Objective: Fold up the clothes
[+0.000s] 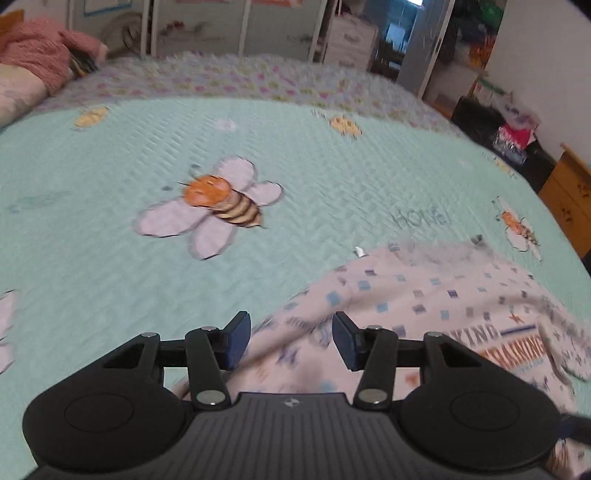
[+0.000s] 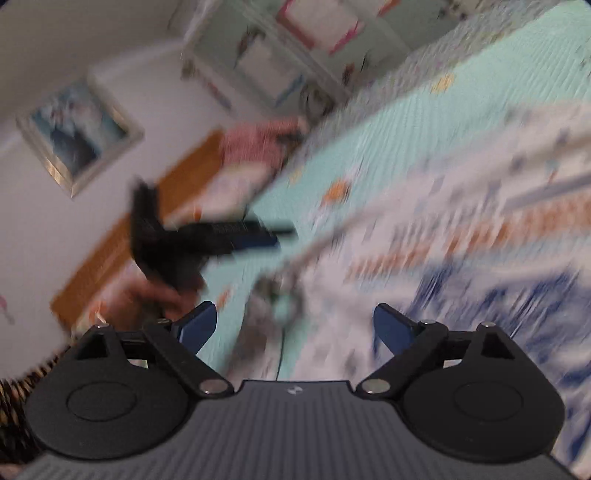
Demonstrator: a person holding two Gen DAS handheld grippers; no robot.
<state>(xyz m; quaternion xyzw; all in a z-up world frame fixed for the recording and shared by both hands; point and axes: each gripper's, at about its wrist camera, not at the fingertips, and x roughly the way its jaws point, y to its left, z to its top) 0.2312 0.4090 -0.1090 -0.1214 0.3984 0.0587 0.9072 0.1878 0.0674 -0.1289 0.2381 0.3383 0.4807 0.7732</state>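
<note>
- Mint bee-print bedspread [image 1: 110,155] covers the bed; the white patterned shirt [image 1: 424,295] lies on it.
- Left gripper [image 1: 291,341] hovers spread over the shirt.
- Right gripper [image 2: 293,328], spread, alone shows the other tool, hand-held [image 2: 159,295].

A wide bed [image 1: 110,155] fills most of the room, covered with a mint green quilt [image 1: 295,177] printed with bees. At its far edge a pink fluffy blanket [image 1: 40,51] lies on a pillow. Behind the bed stands a white wardrobe [image 1: 229,26] with panel doors. Near the right wall there is a white chest of drawers [image 1: 351,37] and a wooden cabinet [image 1: 569,192]. A framed picture [image 2: 79,134] hangs on the white wall [image 2: 55,55].
</note>
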